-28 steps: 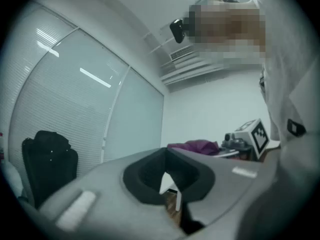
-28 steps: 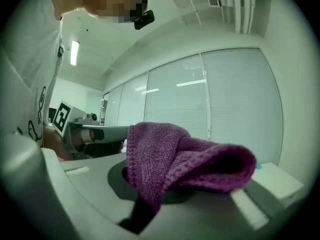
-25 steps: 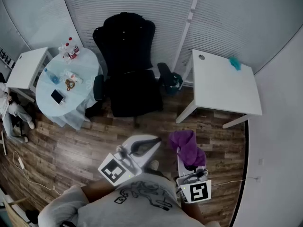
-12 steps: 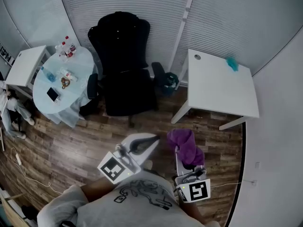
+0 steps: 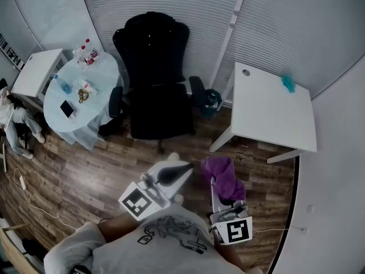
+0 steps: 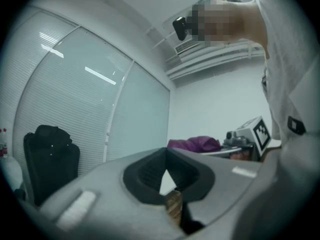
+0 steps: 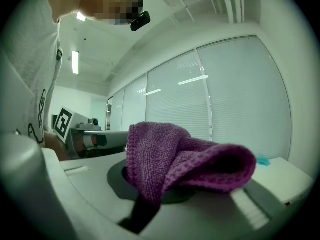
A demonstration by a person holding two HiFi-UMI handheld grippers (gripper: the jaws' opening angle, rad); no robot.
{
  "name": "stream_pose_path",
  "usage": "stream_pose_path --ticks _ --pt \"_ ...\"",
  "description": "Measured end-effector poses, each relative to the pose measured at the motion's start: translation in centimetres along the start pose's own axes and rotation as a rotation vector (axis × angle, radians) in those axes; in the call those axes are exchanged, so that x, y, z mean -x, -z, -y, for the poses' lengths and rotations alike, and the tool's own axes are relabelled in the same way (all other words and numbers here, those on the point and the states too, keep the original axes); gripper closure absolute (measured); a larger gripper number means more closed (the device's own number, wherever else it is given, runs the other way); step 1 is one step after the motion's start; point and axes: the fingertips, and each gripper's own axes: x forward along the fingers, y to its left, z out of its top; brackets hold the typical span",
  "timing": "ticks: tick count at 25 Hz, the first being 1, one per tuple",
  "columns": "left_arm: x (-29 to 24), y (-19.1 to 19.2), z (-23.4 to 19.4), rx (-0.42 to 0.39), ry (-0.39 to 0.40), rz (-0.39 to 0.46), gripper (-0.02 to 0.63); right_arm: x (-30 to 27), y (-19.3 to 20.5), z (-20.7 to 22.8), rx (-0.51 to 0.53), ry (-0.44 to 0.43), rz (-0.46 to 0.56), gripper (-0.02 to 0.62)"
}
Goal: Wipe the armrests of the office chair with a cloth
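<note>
The black office chair stands by the blinds, its armrests at the left and right. Both grippers are well short of it, over the wooden floor. A purple cloth is bunched in my right gripper, which is shut on it; the cloth drapes over the jaws and hides their tips. My left gripper is shut with its tips touching and nothing between them. The left gripper view shows the chair at far left and the cloth to the right.
A white desk with a small teal item stands right of the chair. A round pale table with bottles and a phone is on the left, beside a small white table. A dark bag sits by the right armrest.
The head view has shifted a little, so the chair and tables sit slightly differently in frame. Both grippers keep their places and the cloth stays in the right one.
</note>
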Motion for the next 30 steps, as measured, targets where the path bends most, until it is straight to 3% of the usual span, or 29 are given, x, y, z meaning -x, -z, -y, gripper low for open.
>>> stream_pose_path --ticks 9,30 --pt "-3.8 0.7 -8.2 0.019 -0.004 0.018 0.604 -7.6 0.6 3.8 0.019 -0.003 -0.020 0.563" --pt "-12.6 -2.2 -34.3 0.013 -0.015 0.017 0.604 -33.7 -2.0 13.8 0.040 -0.006 -0.057 0.563"
